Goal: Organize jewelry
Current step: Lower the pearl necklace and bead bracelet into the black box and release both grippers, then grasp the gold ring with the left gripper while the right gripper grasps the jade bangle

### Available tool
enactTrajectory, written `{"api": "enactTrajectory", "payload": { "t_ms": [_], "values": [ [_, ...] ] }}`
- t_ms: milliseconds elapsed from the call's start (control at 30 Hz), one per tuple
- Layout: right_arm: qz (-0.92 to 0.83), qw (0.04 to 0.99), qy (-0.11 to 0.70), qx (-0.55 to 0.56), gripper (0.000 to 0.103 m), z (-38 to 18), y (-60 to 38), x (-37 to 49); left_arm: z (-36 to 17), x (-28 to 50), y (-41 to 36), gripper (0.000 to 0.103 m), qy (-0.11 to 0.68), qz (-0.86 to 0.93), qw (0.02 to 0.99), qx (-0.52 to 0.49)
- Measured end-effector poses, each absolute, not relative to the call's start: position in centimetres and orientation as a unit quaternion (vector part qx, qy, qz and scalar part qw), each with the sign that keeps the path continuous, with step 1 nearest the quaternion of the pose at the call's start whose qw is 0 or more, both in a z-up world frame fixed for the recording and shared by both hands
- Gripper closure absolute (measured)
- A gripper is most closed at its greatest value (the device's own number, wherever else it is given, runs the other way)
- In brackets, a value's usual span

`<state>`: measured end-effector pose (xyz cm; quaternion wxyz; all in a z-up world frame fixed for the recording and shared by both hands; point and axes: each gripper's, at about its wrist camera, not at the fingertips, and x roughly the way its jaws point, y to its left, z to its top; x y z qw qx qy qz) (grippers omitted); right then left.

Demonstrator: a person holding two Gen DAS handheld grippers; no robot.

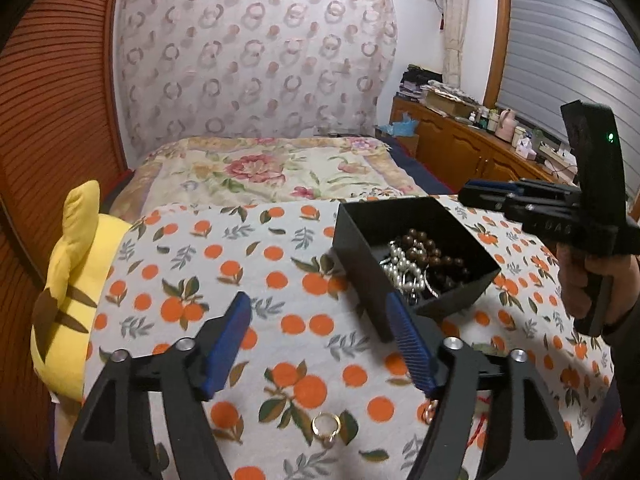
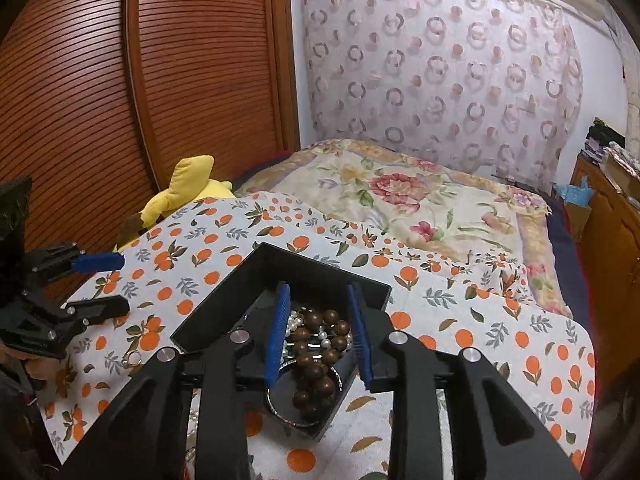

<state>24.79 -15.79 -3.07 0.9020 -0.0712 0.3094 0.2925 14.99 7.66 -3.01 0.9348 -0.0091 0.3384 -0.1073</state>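
Jewelry: wooden beads (image 2: 320,344) and pearls (image 1: 396,268) piled in black box (image 1: 360,220), mid-cloth (image 1: 240,264); gold ring (image 1: 326,426) remains outside (near edge). Left gripper (image 1: 320,344) released above it; right gripper (image 2: 320,336) parted, straddling beads, likely just deposited.

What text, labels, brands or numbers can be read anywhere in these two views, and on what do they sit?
"DAS": embossed letters on the body of the right gripper, partly legible in the left wrist view; any letters before them are too faint to read.
Bottles and boxes on the wooden cabinet: any labels are too small and blurred to read.
Black box, orange-print cloth, yellow plush toy: no text visible.
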Motion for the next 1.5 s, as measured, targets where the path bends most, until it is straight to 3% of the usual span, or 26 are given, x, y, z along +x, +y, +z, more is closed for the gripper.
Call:
{"api": "enactTrajectory", "payload": {
  "t_ms": [333,400,533,833,867,933,1100,1267,1367,1400,1500],
  "values": [
    [0.305,0.901,0.306,-0.053,0.063,-2.9,-18.1,19.3,-5.0,12.2,7.8,0.017,0.359,-0.114,0.926,0.008],
    [0.305,0.899,0.308,-0.056,0.062,-3.4,-18.4,17.9,-5.6,11.7,7.7,0.016,0.367,-0.115,0.923,0.018],
    [0.307,0.895,0.317,-0.061,0.049,-4.7,-18.6,15.6,-6.8,10.7,7.9,0.016,0.383,-0.118,0.916,0.019],
    [0.323,0.883,0.328,-0.086,0.047,-5.9,-17.0,12.8,-8.4,9.9,7.0,0.017,0.412,-0.119,0.903,0.042],
    [0.326,0.882,0.329,-0.089,0.045,-6.0,-16.8,12.5,-8.5,10.0,6.9,0.019,0.415,-0.119,0.901,0.045],
    [0.329,0.879,0.333,-0.094,0.044,-6.4,-16.5,11.9,-8.6,10.1,6.6,0.037,0.421,-0.12,0.898,0.047],
    [0.333,0.871,0.345,-0.108,0.043,-7.6,-15.9,11.0,-8.9,10.6,6.0,0.064,0.432,-0.118,0.893,0.05],
    [0.336,0.867,0.351,-0.11,0.043,-8.3,-15.8,10.4,-9.1,10.9,5.6,0.066,0.432,-0.114,0.893,0.056],
    [0.339,0.865,0.352,-0.111,0.043,-8.4,-15.7,10.1,-9.2,11.2,5.5,0.074,0.431,-0.108,0.894,0.062],
    [0.34,0.864,0.353,-0.111,0.043,-8.5,-15.7,10.1,-9.2,11.2,5.5,0.083,0.431,-0.109,0.894,0.062],
    [0.344,0.86,0.357,-0.116,0.043,-8.8,-15.5,9.7,-9.2,10.9,5.7,0.086,0.428,-0.107,0.896,0.061]
  ]
}}
